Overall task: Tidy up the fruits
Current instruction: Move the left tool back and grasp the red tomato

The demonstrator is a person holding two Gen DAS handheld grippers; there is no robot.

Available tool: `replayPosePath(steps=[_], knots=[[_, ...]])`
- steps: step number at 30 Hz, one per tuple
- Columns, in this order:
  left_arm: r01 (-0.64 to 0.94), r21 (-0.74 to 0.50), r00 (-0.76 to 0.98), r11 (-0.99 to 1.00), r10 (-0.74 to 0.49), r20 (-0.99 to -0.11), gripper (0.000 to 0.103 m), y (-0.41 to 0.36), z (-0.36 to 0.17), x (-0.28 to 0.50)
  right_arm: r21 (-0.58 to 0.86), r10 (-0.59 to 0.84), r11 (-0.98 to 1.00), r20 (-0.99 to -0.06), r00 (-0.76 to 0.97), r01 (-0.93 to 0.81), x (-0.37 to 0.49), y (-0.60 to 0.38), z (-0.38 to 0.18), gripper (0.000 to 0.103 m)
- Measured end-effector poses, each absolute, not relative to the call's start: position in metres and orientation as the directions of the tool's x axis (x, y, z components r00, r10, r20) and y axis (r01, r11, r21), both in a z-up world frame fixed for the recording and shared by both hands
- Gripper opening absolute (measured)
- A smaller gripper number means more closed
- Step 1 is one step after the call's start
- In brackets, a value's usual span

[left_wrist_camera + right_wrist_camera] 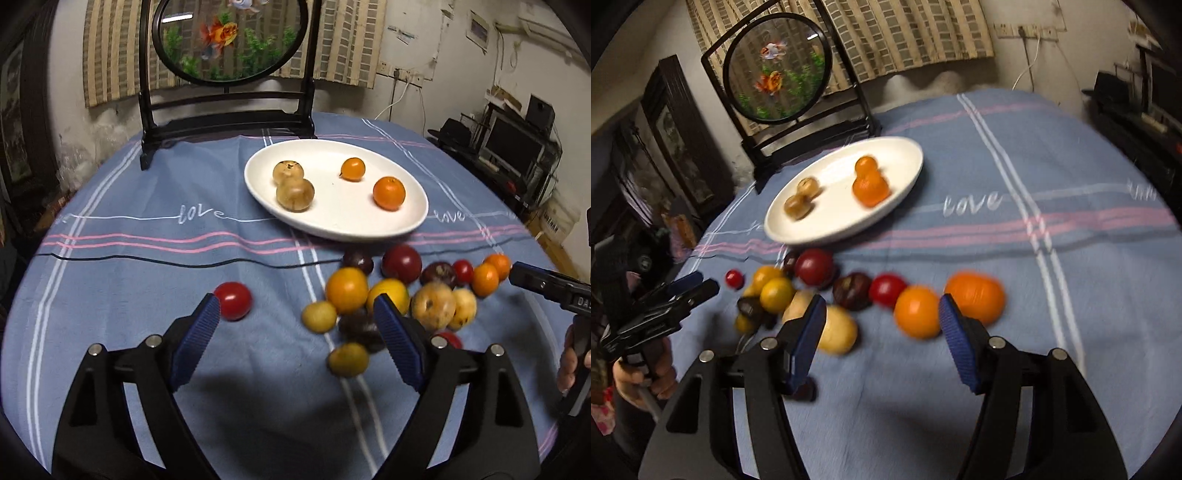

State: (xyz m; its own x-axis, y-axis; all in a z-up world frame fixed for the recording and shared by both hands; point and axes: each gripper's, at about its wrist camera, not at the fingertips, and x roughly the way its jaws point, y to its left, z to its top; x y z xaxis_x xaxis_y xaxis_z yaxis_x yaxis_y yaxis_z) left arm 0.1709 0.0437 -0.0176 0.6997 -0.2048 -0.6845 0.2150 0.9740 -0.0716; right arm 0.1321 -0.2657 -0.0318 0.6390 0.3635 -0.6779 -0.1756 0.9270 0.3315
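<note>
A glossy white plate (406, 229) sits on matt blue cloth (147, 258); ribbed claw pads (195, 338).

fruits (391, 291) on tablecloth (147, 258), plate (332, 229) behind

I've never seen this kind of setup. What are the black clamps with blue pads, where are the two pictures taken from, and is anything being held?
A person holds a hand-operated clamp in each hand; a camera on each looks along its fingers. One picture is from the left gripper, the other from the right gripper. Both stand open over a blue tablecloth and hold nothing. A white plate carries two oranges and two brownish fruits. A pile of loose fruit lies on the cloth in front of the plate, with a red tomato lying apart from it.
</note>
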Motion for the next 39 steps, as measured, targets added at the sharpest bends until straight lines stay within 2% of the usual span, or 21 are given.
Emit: replayPosePath(steps=[9, 28, 34, 39], knots=[[0.178, -0.064, 0.709, 0.982, -0.173, -0.684, 0.087, 0.056, -0.021, 0.158, 0.334, 0.372, 0.925, -0.702, 0.607, -0.180, 0.115, -0.256, -0.044, 0.064], [0.095, -0.032, 0.655, 0.995, -0.087, -0.751, 0.087, 0.061, -0.048, 0.186, 0.319, 0.361, 0.930, -0.712, 0.602, -0.181, 0.108, -0.257, -0.051, 0.064], [0.092, -0.039, 0.608, 0.995, -0.088, -0.789, 0.077, 0.060, -0.059, 0.202, 0.319, 0.372, 0.927, -0.702, 0.607, -0.200, 0.105, -0.255, -0.047, 0.064], [0.084, -0.043, 0.595, 0.995, -0.085, -0.799, 0.074, 0.061, -0.062, 0.210, 0.319, 0.376, 0.925, -0.703, 0.604, -0.204, 0.105, -0.253, -0.047, 0.064]])
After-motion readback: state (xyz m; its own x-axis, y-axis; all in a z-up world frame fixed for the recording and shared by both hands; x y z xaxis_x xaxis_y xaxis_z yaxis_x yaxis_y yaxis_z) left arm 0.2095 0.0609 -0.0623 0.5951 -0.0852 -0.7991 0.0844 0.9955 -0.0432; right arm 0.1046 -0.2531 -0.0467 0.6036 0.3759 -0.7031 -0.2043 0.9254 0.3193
